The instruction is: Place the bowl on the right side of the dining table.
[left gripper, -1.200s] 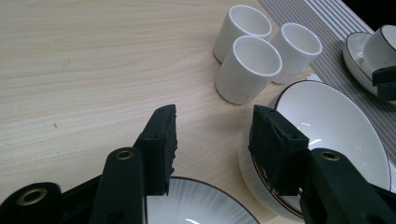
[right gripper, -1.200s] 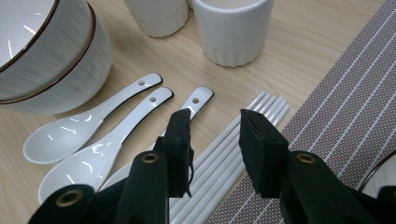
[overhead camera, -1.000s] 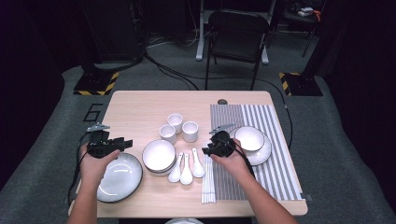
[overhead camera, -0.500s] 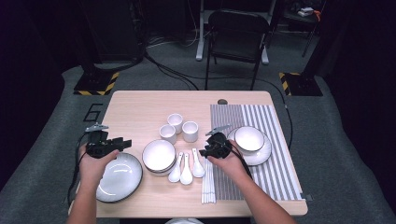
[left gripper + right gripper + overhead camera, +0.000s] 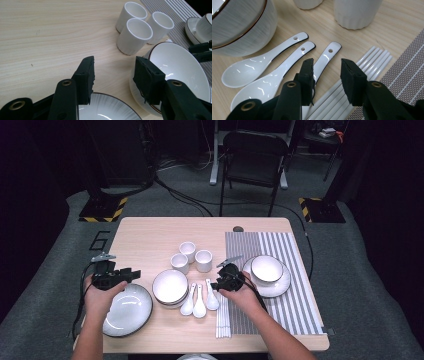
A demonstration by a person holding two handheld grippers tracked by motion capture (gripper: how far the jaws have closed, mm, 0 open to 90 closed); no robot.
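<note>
Your left gripper (image 5: 113, 75) hangs released, jaws parted and clear, over the far rim of the white ribbed plate (image 5: 110, 111). Your right gripper (image 5: 327, 75) is also released, jaws straddling the rightmost white glossy ceramic spoon (image 5: 325, 58), just beside the white chopsticks (image 5: 364, 62).

The right spoon's (image 5: 322, 65) bowel end is hidden behind the jaws; the bowl (image 5: 239, 22) and two cups (image 5: 355, 12) run off the top edge

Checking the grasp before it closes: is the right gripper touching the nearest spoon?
Cannot tell. In the right gripper view, the right gripper has open jaws over the spoon, hiding any gap.
</note>
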